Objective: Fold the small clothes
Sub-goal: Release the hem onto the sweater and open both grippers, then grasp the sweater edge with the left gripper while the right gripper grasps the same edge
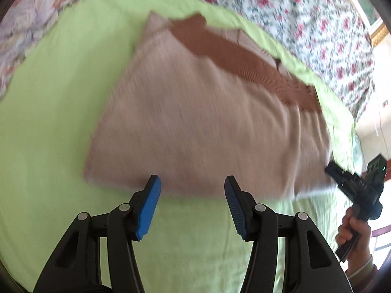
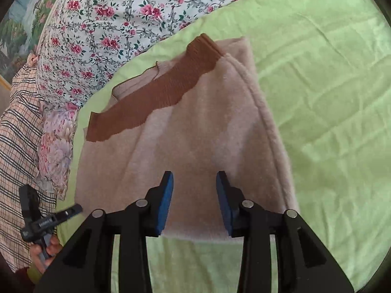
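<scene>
A folded pink fleece garment (image 1: 195,127) with a brown ribbed band (image 1: 244,58) lies flat on a green sheet (image 1: 48,122). My left gripper (image 1: 192,183) is open and empty, its blue pads (image 1: 149,207) just short of the garment's near edge. The left wrist view is motion-blurred. In the right wrist view the same garment (image 2: 195,141) and its brown band (image 2: 156,92) lie ahead. My right gripper (image 2: 194,178) is open and empty, hovering over the garment's near edge. Each gripper shows in the other's view: the right one (image 1: 328,169) and the left one (image 2: 78,208).
The green sheet (image 2: 330,97) covers a bed. A floral quilt (image 1: 305,24) lies behind it, also in the right wrist view (image 2: 110,24). A plaid cloth (image 2: 19,134) and a pale flowered cloth (image 2: 57,146) lie at the left.
</scene>
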The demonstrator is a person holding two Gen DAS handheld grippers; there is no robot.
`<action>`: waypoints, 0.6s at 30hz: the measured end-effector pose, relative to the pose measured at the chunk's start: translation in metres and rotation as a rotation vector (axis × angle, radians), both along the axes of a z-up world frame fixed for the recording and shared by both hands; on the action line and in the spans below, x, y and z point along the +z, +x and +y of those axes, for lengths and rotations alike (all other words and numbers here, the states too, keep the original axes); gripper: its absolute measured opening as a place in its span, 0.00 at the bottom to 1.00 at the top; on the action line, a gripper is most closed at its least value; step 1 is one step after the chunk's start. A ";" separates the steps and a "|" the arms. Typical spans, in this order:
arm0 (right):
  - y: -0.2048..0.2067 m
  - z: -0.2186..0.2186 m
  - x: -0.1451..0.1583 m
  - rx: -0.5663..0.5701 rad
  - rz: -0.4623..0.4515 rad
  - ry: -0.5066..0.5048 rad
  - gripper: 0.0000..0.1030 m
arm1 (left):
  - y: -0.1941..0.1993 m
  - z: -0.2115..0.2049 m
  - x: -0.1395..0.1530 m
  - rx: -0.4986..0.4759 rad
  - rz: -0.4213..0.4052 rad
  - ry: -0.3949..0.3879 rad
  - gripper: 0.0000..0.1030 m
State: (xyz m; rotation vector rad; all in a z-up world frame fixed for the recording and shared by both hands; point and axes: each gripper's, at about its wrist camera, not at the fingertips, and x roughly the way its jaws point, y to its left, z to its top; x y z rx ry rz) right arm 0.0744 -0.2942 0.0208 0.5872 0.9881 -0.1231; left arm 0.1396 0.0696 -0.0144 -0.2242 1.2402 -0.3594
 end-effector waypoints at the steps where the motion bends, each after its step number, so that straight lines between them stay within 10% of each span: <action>1: -0.004 0.001 0.003 -0.001 -0.005 -0.003 0.41 | -0.007 -0.002 -0.004 -0.001 0.016 -0.003 0.54; 18: -0.022 0.047 0.009 0.087 0.006 0.034 0.47 | 0.013 0.031 -0.034 0.247 0.087 -0.160 0.67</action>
